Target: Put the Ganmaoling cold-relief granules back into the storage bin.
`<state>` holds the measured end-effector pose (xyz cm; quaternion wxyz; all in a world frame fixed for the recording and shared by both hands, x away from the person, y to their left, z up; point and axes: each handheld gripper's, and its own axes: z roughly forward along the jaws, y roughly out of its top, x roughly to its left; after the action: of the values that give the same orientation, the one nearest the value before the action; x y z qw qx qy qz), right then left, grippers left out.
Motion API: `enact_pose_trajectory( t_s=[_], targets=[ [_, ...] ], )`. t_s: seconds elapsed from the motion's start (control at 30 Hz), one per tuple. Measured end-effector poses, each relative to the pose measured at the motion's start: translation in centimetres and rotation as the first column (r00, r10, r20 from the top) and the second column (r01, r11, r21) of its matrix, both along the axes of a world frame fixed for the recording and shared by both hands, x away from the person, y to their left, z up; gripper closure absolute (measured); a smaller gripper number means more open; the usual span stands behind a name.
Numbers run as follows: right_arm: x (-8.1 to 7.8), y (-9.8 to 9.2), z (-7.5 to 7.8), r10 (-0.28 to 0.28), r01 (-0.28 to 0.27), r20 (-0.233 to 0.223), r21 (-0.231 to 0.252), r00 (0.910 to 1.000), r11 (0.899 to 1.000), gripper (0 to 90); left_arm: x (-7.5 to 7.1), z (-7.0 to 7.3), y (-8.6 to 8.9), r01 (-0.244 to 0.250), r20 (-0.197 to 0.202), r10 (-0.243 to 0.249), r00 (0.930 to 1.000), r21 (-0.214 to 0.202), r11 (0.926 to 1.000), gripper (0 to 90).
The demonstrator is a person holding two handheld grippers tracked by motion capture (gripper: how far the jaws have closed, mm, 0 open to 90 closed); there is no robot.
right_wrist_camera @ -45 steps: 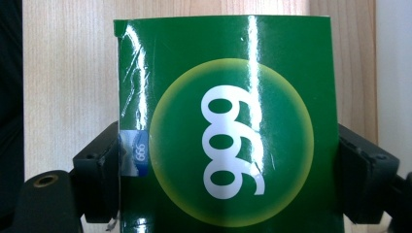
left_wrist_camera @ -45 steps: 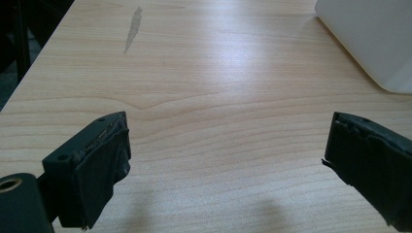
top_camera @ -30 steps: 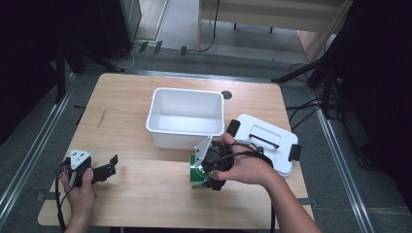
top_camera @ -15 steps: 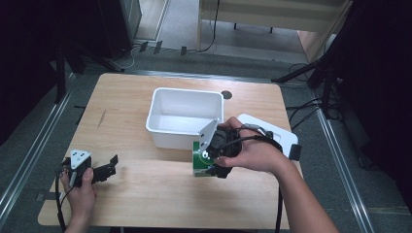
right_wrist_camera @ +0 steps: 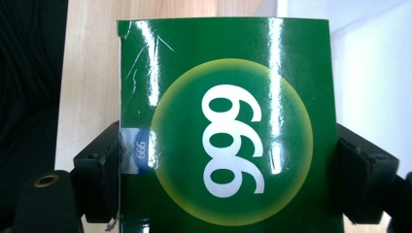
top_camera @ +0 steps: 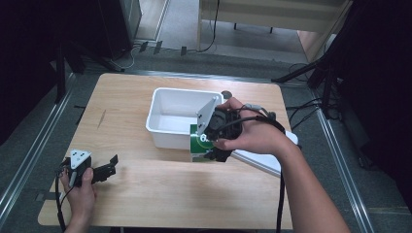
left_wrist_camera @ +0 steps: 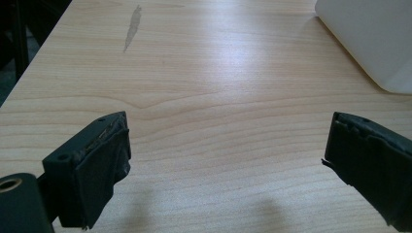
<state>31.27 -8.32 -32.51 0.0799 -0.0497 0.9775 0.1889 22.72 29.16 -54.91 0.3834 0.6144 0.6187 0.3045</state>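
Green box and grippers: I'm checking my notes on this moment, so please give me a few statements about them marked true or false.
1. The right gripper is shut on the green box. True.
2. The left gripper holds the box. False: it is open over bare table.
3. The white bin stands on the table. True.
4. The box lies inside the bin. False: it is at the bin's near wall, outside.

glossy green box (right_wrist_camera: pixel 226 126), wooden table (left_wrist_camera: pixel 204 97)
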Motion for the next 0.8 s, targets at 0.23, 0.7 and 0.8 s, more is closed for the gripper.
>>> enact_pose_trajectory(
  t_s=[0.23,0.7,0.8],
  targets=[
    [1.4,0.2,1.4,-0.012,0.012,0.010,-0.001,0.9999,1.000,15.4,0.0,0.0,0.0,-0.002,0.002,0.002,1.0000,-0.002,1.0000,3.2],
    [5.4,1.6,3.1,-0.050,0.049,0.058,0.008,0.9971,0.999,15.4,0.0,0.0,0.0,-0.001,-0.001,0.001,1.0000,-0.003,1.0000,3.1],
    [6.1,1.7,3.1,-0.048,0.048,0.061,0.008,0.9970,0.999,15.4,0.0,0.0,0.0,-0.001,0.000,0.001,1.0000,-0.002,1.0000,3.1]
  ],
)
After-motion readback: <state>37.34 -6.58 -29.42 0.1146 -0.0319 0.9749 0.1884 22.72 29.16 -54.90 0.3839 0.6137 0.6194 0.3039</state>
